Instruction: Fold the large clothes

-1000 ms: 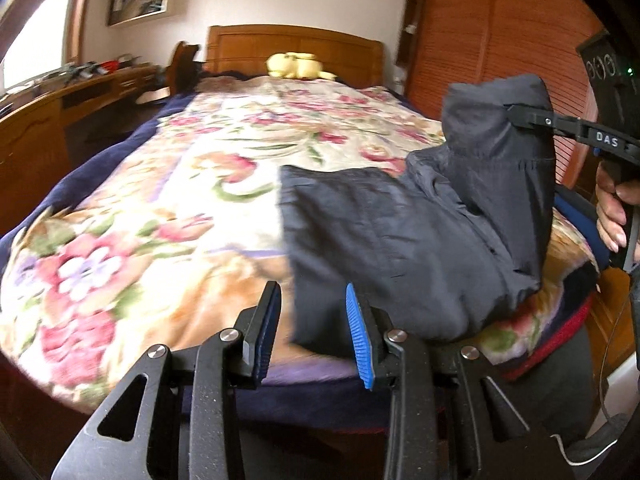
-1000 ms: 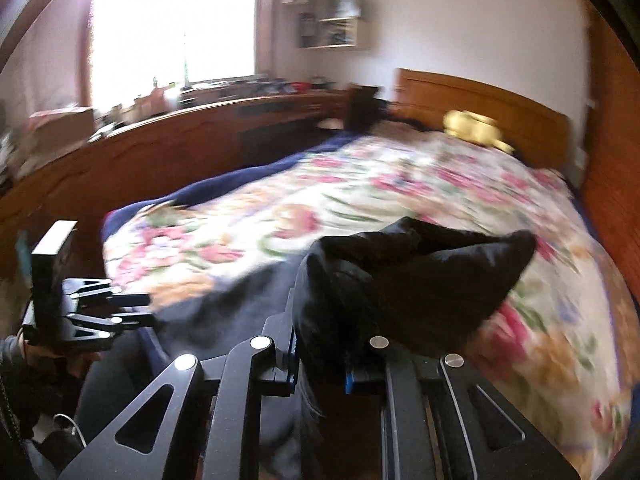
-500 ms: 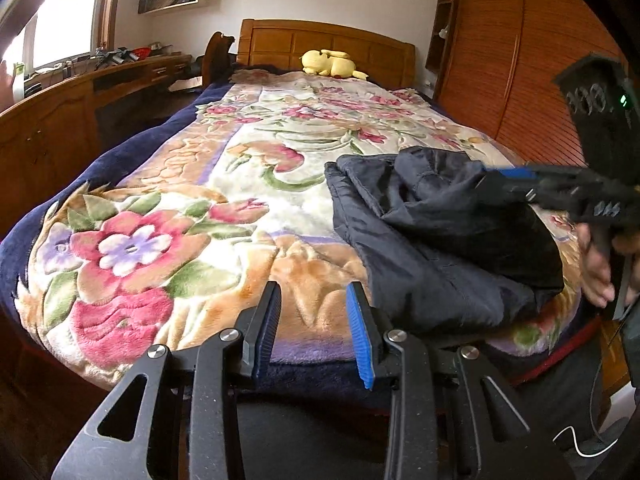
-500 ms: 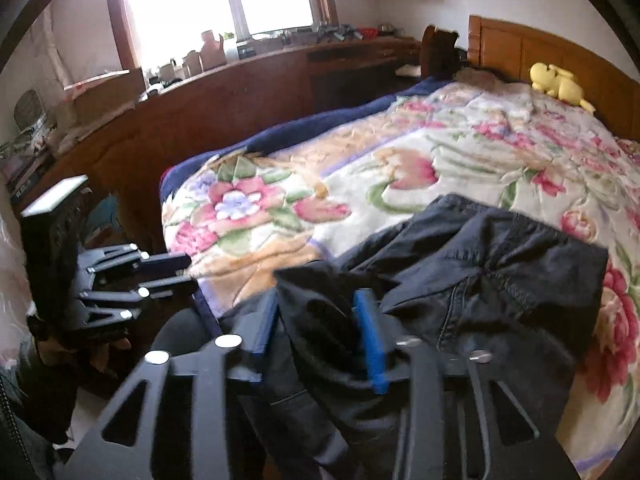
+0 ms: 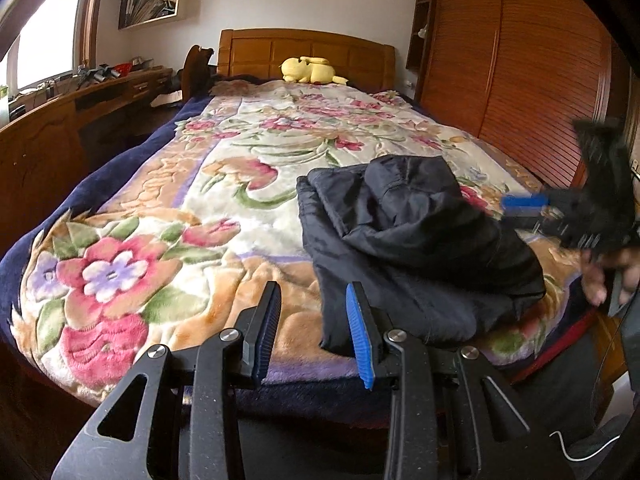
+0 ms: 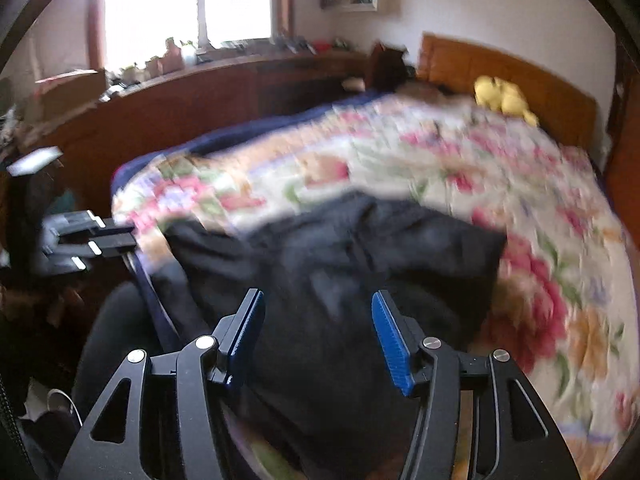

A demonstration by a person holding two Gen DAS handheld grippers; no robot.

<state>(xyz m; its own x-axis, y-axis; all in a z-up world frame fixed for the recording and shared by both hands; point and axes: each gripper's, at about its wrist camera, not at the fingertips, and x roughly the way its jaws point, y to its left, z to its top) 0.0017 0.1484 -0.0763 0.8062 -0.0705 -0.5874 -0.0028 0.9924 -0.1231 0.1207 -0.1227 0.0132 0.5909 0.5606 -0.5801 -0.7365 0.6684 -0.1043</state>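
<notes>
A dark navy garment (image 5: pixel 400 240) lies bunched and partly folded over itself on the flowered blanket (image 5: pixel 160 240), near the bed's front right corner. My left gripper (image 5: pixel 313 292) hovers open at the bed's near edge, just left of the garment's lower hem, with nothing between its blue pads. My right gripper (image 6: pixel 317 300) is open right over the garment (image 6: pixel 340 248), its pads apart and not pressing the cloth. In the left wrist view the right gripper (image 5: pixel 524 202) shows blurred at the garment's right side, held by a hand (image 5: pixel 600 280).
A yellow plush toy (image 5: pixel 308 70) rests by the wooden headboard. A long wooden desk (image 5: pixel 40 140) runs along the bed's left side under the window. A slatted wooden wardrobe (image 5: pixel 520 80) stands on the right. The left gripper (image 6: pixel 116 236) sits beyond the bed corner.
My right gripper was shut on a raised fold of the garment; it came down, opened and let the fold drop onto the pile. The left gripper has stayed open.
</notes>
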